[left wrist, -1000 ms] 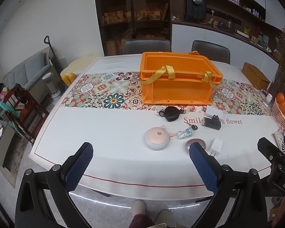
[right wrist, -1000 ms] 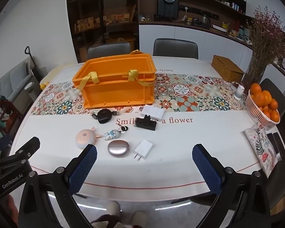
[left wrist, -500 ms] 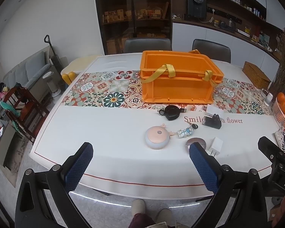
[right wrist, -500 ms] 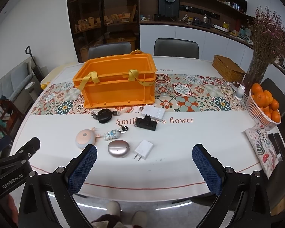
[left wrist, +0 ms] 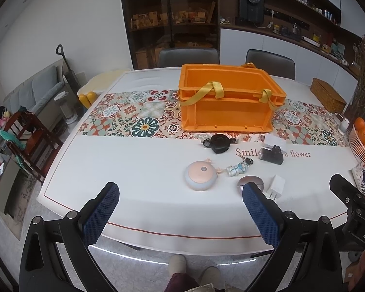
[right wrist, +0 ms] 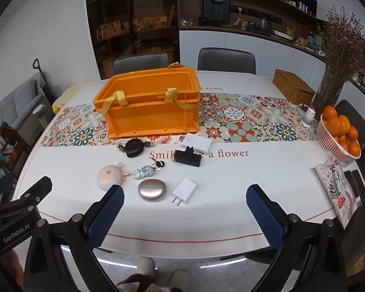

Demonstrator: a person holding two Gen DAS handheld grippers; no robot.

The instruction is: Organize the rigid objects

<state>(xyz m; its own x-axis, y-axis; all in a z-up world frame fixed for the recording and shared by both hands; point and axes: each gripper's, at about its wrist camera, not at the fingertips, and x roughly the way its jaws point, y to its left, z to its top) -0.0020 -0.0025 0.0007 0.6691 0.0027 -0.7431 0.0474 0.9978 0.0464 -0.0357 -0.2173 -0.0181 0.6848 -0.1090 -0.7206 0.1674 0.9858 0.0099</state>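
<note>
An orange crate [left wrist: 227, 102] [right wrist: 149, 107] with yellow straps stands on the table runner. In front of it lie a black cable reel [right wrist: 133, 148], a black adapter [right wrist: 187, 158], a white box [right wrist: 197, 142], an astronaut keychain [right wrist: 146, 170], a round pink speaker [left wrist: 201, 175] [right wrist: 109, 177], a metallic oval case [right wrist: 152, 190] and a white charger [right wrist: 184, 191]. My left gripper [left wrist: 180, 214] and right gripper [right wrist: 185, 216] are open and empty, above the table's near edge.
A basket of oranges [right wrist: 339, 133], a vase of dried flowers [right wrist: 333, 73], a wicker box [right wrist: 293, 86] and a patterned pouch [right wrist: 338, 192] stand at the right. Chairs [right wrist: 226, 59] stand behind the table [right wrist: 231, 194]. My feet [right wrist: 146, 267] are below its near edge.
Both grippers have edged slightly forward toward the table. Nothing on the table has moved.
</note>
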